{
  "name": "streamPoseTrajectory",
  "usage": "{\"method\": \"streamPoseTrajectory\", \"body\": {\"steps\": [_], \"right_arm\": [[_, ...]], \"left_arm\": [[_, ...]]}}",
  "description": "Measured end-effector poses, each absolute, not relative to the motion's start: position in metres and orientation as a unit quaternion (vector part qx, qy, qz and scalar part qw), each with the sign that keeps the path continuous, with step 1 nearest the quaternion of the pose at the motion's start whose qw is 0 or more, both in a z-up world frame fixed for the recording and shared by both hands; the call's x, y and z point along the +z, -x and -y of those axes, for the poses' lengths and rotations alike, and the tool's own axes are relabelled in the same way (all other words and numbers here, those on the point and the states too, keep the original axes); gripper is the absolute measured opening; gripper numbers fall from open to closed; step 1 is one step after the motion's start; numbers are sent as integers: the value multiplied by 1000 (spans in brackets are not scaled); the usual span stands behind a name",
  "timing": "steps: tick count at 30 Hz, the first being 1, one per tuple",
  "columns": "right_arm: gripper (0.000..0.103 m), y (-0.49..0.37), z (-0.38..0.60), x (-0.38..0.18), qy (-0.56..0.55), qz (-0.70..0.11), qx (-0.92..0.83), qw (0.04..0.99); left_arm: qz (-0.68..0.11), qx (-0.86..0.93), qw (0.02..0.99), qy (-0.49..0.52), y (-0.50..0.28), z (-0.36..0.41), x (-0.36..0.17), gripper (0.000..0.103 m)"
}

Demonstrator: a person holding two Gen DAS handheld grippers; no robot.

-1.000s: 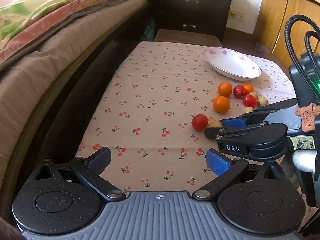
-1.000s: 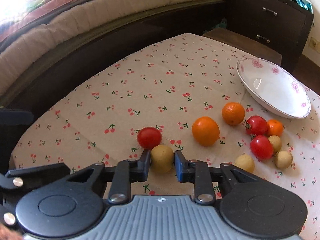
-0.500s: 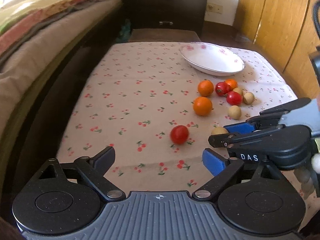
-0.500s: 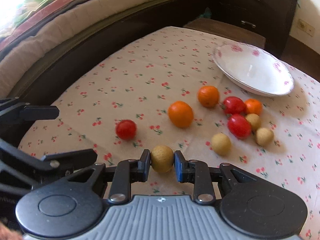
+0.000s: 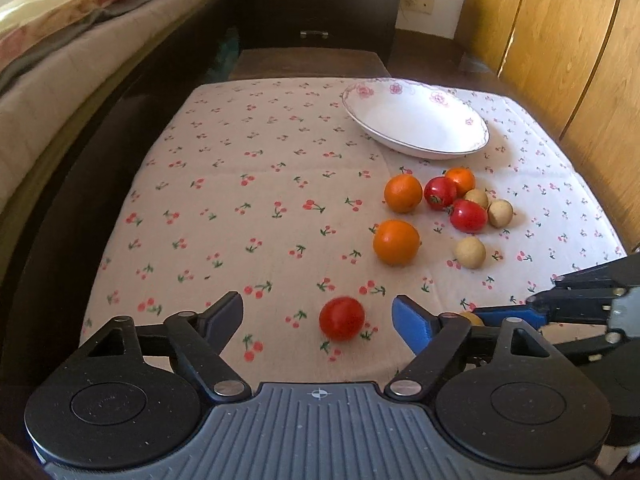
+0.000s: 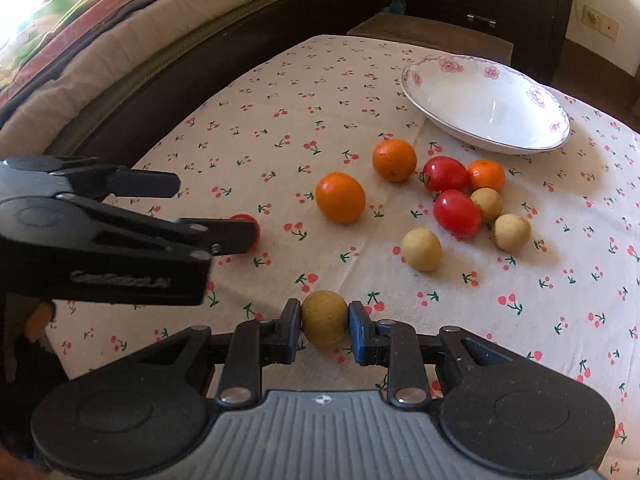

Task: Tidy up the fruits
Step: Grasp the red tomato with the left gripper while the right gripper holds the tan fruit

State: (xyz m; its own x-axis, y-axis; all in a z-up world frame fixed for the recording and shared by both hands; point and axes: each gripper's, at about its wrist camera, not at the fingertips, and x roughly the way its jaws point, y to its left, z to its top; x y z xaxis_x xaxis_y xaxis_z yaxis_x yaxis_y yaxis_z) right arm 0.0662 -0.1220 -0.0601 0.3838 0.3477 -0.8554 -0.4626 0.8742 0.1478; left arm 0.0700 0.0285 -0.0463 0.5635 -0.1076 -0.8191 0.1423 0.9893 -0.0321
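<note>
A lone red tomato [image 5: 342, 318] lies between the fingers of my left gripper [image 5: 320, 314], whose jaws are closing but stand clear of it on both sides. My right gripper [image 6: 324, 322] is shut on a small tan round fruit [image 6: 324, 323], lifted off the cloth; in the left wrist view only a sliver of that fruit [image 5: 470, 317] shows. Further back lie oranges [image 5: 396, 242] [image 5: 403, 193], two more tomatoes [image 6: 456, 213], a small orange [image 6: 486, 176] and several tan fruits [image 6: 421, 249]. A white flowered bowl [image 5: 476, 148] stands behind them.
A cherry-print cloth [image 5: 260, 184] covers the low table. A bed [image 5: 60, 60] runs along the left, a dark drawer unit [image 5: 316, 4] and a stool [image 5: 308, 63] stand behind the table, and wooden cabinet doors [image 5: 560, 40] line the right.
My left gripper has moved up to the lone tomato, which now sits between its narrowing fingers. My right gripper has carried the tan fruit a little off the cloth and away from the tomato.
</note>
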Motion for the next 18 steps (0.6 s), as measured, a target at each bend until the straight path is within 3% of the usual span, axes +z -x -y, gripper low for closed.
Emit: {"method": "streamPoseTrajectory", "body": {"steps": [18], "right_arm": [[27,-69,134,-52,26,-524,214,824]], "left_arm": [[-544,-94,834,9,-108,-23,-65,65]]}}
